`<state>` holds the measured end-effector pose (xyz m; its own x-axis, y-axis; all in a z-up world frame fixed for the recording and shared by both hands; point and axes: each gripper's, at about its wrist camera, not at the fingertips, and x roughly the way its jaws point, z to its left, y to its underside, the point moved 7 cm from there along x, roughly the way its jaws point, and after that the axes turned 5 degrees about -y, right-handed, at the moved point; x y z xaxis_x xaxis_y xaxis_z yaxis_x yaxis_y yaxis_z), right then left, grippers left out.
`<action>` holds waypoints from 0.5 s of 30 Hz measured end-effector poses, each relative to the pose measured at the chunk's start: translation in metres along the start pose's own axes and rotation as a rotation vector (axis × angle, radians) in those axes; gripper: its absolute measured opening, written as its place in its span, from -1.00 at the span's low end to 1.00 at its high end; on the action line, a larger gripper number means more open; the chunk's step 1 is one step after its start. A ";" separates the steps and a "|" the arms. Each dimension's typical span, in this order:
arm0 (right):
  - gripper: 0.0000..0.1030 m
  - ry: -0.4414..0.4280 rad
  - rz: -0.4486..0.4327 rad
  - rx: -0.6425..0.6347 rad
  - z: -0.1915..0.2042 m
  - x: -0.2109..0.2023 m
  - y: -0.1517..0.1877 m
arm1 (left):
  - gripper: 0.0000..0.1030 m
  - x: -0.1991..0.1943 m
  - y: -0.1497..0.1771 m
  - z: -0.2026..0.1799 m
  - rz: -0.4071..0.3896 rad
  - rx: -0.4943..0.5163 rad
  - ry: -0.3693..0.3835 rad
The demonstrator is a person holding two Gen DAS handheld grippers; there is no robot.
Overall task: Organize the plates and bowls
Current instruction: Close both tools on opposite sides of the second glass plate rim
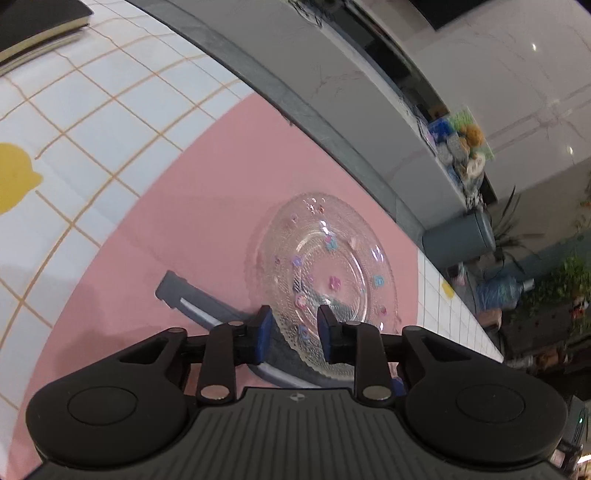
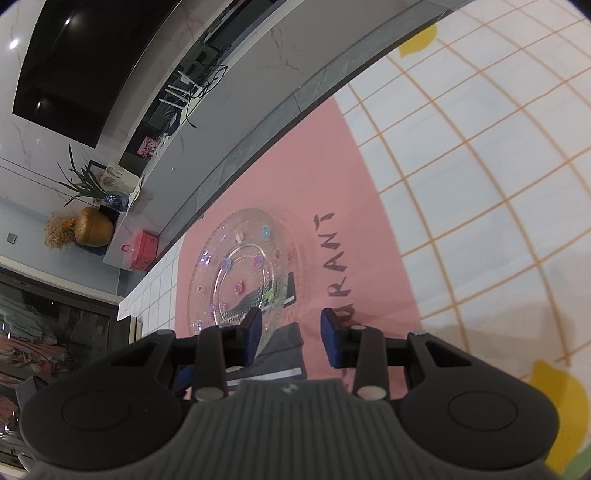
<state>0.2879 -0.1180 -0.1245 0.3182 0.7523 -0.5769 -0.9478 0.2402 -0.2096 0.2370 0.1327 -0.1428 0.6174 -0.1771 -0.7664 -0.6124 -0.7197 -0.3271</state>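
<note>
A clear glass plate (image 1: 325, 273) with small coloured flowers lies on a pink mat (image 1: 177, 236). My left gripper (image 1: 294, 332) is open, its blue pads either side of the plate's near rim, which passes between them. In the right wrist view the same plate (image 2: 240, 277) lies on the pink mat (image 2: 325, 177). My right gripper (image 2: 290, 338) is open; its left pad overlaps the plate's near rim and its right pad is over bare mat. No bowl is in view.
The mat lies on a white tablecloth (image 1: 74, 110) with an orange grid and yellow shapes. Dark grey print shows on the mat (image 1: 192, 299), as letters in the right wrist view (image 2: 338, 273). The grey table edge (image 1: 332, 147) runs behind the plate. A dark book (image 1: 33, 26) lies far left.
</note>
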 end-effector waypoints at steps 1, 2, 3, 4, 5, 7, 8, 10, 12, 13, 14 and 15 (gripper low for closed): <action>-0.32 -0.008 0.000 0.008 -0.001 0.003 0.000 | -0.40 0.000 0.000 0.000 -0.006 -0.006 0.000; -0.34 -0.021 -0.003 0.018 -0.001 0.005 0.000 | -0.40 0.001 0.000 0.001 -0.009 -0.010 -0.001; -0.36 -0.034 -0.006 0.027 -0.001 0.008 0.000 | -0.41 0.001 -0.001 0.001 -0.012 -0.013 -0.002; -0.38 -0.044 -0.010 0.034 -0.001 0.010 -0.001 | -0.47 0.001 0.000 0.003 -0.013 -0.018 -0.005; -0.38 -0.053 -0.018 0.042 -0.001 0.012 -0.002 | -0.51 0.001 -0.001 0.003 -0.015 -0.022 -0.009; -0.49 -0.062 -0.022 0.049 0.001 0.017 -0.003 | -0.71 0.002 -0.001 0.005 -0.016 -0.029 -0.019; -0.70 -0.058 -0.013 0.044 0.001 0.021 -0.002 | -0.73 0.002 0.000 0.006 -0.018 -0.027 -0.023; -0.88 -0.054 -0.012 0.037 0.001 0.024 0.001 | -0.80 0.000 0.001 0.006 -0.022 -0.022 -0.018; -0.89 -0.061 -0.006 0.054 0.000 0.023 0.003 | -0.80 -0.001 0.002 0.003 -0.023 -0.001 -0.034; -0.89 -0.063 0.004 0.063 -0.001 0.022 0.004 | -0.80 -0.002 0.002 0.002 -0.022 0.007 -0.041; -0.90 -0.063 0.019 0.071 -0.002 0.021 0.006 | -0.80 -0.003 0.004 0.002 -0.015 0.009 -0.045; -0.90 -0.060 0.035 0.077 -0.003 0.019 0.008 | -0.80 -0.004 0.005 0.002 -0.005 0.012 -0.048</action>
<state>0.2867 -0.1042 -0.1393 0.2854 0.7956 -0.5343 -0.9577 0.2578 -0.1277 0.2301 0.1312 -0.1427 0.5959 -0.1409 -0.7906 -0.6158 -0.7121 -0.3372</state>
